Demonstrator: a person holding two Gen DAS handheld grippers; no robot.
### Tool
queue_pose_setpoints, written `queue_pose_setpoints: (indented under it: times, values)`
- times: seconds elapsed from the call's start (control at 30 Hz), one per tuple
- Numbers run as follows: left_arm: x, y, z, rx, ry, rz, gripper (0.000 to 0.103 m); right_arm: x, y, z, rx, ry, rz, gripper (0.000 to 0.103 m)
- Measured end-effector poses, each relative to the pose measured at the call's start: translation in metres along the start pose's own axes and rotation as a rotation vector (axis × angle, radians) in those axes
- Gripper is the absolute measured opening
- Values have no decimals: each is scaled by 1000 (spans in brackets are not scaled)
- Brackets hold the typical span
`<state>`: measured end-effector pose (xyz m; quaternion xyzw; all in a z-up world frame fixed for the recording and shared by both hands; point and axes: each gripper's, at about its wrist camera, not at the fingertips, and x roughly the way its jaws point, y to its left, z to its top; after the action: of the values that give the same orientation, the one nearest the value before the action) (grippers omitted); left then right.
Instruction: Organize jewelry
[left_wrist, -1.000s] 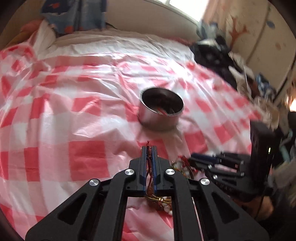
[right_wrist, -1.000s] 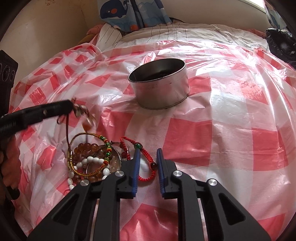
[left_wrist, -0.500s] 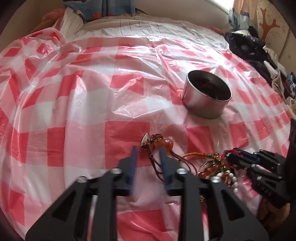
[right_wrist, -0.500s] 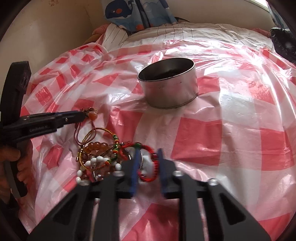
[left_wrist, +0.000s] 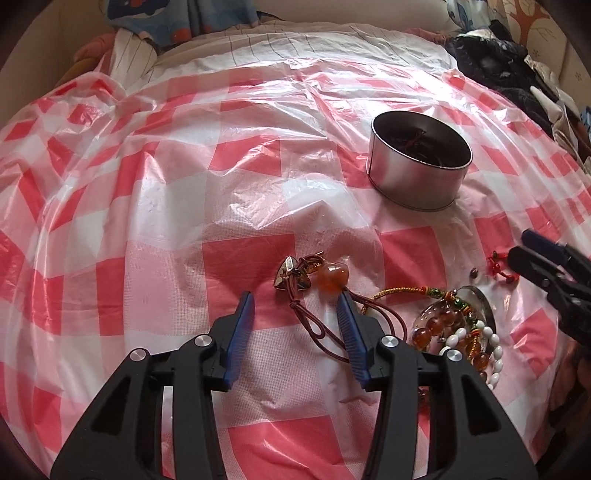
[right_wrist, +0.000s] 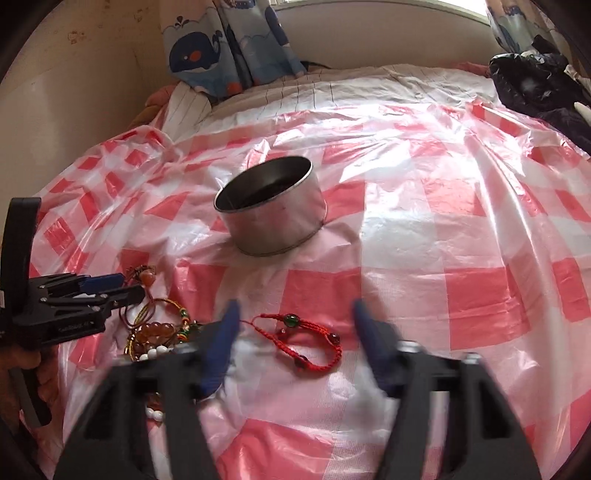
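Both spread wide and empty, left hand-held gripper (left_wrist: 295, 314) straddles a corded amber pendant (left_wrist: 332, 277), right hand-held gripper (right_wrist: 293, 321), blurred, a braided red bracelet (right_wrist: 306, 343).

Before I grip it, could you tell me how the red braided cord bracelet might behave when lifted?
The red braided cord bracelet lies in a loose, uneven loop, so it will probably droop limply. It looks thin and likely light. Its small beads may swing, and its trailing cord end could drag across the crinkled plastic sheet.

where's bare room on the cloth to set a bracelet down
Bare checked cloth lies right of the tin and red bracelet, and left of the pendant. It is crowded at the bead pile, between the left tool and right tool.
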<state>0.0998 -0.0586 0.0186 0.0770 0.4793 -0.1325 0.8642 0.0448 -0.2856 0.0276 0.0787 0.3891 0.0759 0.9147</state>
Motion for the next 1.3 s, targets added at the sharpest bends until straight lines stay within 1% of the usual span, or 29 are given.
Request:
queue_pose_setpoints:
  times: [0.03, 0.07, 0.1, 0.13, 0.2, 0.23, 0.27, 0.33, 0.4, 0.47, 0.6, 0.67, 0.7, 0.73, 0.77, 0.8, 0.83, 0.87, 0.9, 0.93, 1.0, 1.03, 1.07, 1.1, 1.13, 1.17, 1.2, 1.23, 1.3]
  values:
    - [-1, -3, 0, 18, 2, -13, 12, 0, 2, 0, -11, 0, 6, 66]
    - [-2, -6, 0, 36, -4, -18, 6, 1, 4, 0, -20, 7, 10, 66]
    - [-5, -9, 1, 48, -15, -16, 4, 5, 6, -1, -29, 28, 13, 66]
    - [-9, -10, 1, 52, -38, -33, 4, 9, 7, -3, -38, 50, 15, 66]
    - [-16, -9, 4, 29, -67, -75, 4, 17, 11, -6, -58, 88, 9, 66]
    - [-19, -7, 5, 18, -81, -82, 4, 21, 12, -7, -66, 108, 2, 66]
    - [-21, -5, 6, 9, -91, -83, 4, 22, 13, -9, -68, 115, -2, 62]
    - [-22, -2, 6, -8, -94, -94, 4, 22, 10, -10, -53, 125, 12, 24]
    - [-21, -4, 5, -2, -92, -91, 4, 21, 8, -10, -38, 117, 30, 16]
    - [-20, -7, 5, 8, -87, -90, 4, 15, 9, -9, -42, 89, 35, 12]
    - [-18, -7, 5, 14, -81, -85, 4, 2, 9, -5, -41, 23, 48, 12]
    - [-15, -7, 4, 13, -68, -74, 4, 5, 9, -4, -43, 35, 36, 12]
    - [-12, -6, 4, 10, -54, -67, 5, 8, 8, -4, -36, 48, 31, 16]
    - [-8, -5, 3, 6, -36, -57, 5, 10, 7, -4, -31, 62, 26, 35]
    - [-6, -4, 2, 4, -29, -50, 5, 11, 6, -5, -27, 65, 13, 48]
    - [-4, -3, 1, 0, -19, -48, 10, 10, 7, -4, -29, 55, 1, 60]
    - [-2, -2, 1, -5, -14, -48, 21, 10, 8, -4, -35, 49, -4, 60]
    - [-1, -1, 1, -10, -11, -44, 30, 11, 8, -5, -39, 54, -10, 60]
    - [-1, -1, 0, -13, -14, -33, 46, 13, 8, -6, -40, 66, -13, 60]
    - [-1, 0, 0, -14, -19, -19, 51, 17, 8, -7, -40, 87, -15, 60]
    - [0, 0, -1, -10, -12, -4, 52, 24, 10, -9, -58, 121, -21, 60]
    - [2, 0, -2, -7, -8, -2, 52, 26, 13, -10, -77, 131, -25, 56]
    - [2, -1, -2, 0, -7, -2, 52, 26, 15, -11, -89, 135, -18, 49]
    - [2, -3, -2, 12, -8, -7, 44, 26, 15, -12, -93, 139, -12, 35]
    - [1, -6, -2, 27, -12, -23, 21, 26, 14, -12, -88, 138, -3, 28]
    - [1, -9, -1, 38, -11, -41, 12, 25, 12, -12, -74, 138, 15, 15]
    - [-2, -11, -1, 49, -23, -47, 4, 23, 10, -12, -62, 133, 27, 15]
    - [-4, -13, 0, 55, -37, -49, 4, 22, 9, -11, -54, 124, 34, 15]
    - [-14, -10, 3, 27, -76, -102, 4, 16, 8, -9, -45, 93, 48, 14]
